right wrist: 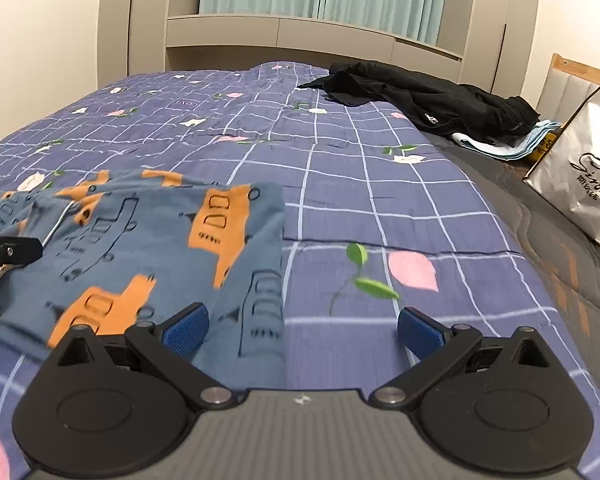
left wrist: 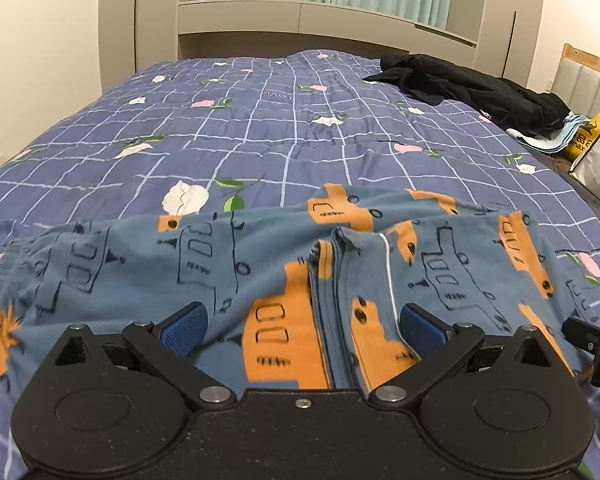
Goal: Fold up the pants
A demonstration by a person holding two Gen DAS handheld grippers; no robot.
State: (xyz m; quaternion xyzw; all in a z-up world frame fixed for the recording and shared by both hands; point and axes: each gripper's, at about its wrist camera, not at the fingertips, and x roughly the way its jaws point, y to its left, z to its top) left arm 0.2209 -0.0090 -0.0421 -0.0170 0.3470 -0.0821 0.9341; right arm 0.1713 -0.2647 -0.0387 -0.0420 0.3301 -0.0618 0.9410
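Blue pants printed with orange and outlined vehicles lie across the near part of the bed, with a bunched fold running up their middle. My left gripper hovers open over that fold, its blue pads wide apart, nothing held. The right wrist view shows the pants' right end lying flat on the quilt. My right gripper is open above the pants' right edge, its left pad over cloth, its right pad over bare quilt. The left gripper's black tip shows at the left edge there.
The bed carries a purple checked quilt with flower prints. A heap of black clothing and folded light-blue cloth lie at the far right. A white shopping bag stands at the bed's right side. A headboard cabinet and curtains are behind.
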